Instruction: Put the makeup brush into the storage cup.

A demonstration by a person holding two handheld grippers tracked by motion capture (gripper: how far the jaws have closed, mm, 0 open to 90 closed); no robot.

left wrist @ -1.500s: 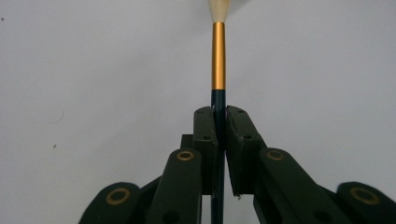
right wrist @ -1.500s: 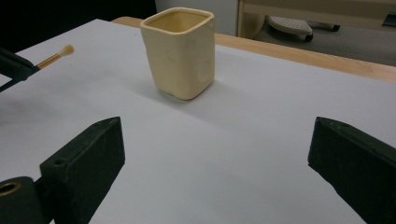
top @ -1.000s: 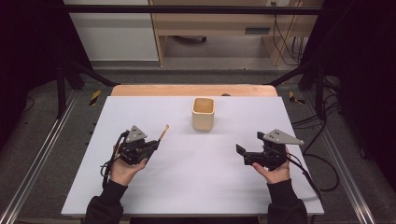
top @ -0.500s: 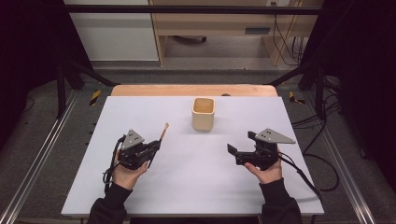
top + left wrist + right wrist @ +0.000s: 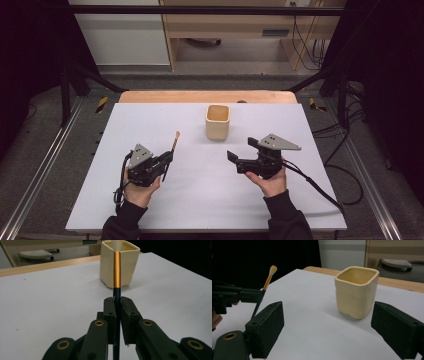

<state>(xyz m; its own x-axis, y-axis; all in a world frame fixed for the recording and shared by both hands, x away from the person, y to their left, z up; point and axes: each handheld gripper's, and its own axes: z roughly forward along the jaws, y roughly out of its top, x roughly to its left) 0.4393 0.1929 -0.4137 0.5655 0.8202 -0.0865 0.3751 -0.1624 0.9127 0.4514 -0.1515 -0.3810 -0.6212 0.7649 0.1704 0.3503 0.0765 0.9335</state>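
Brush (image 5: 174, 142): dark round handle, gold ferrule, pale bristle tip; pinched in left gripper (image 5: 167, 161), raised over left half of white table (image 5: 150, 115). Cream square cup (image 5: 218, 121), rounded corners, glossy, near far edge centre. Right gripper (image 5: 239, 152): jaws spread, empty.

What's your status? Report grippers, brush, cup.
Left gripper shut on brush, bristles up. Right gripper open, empty, facing cup. Cup upright, empty, nothing between.
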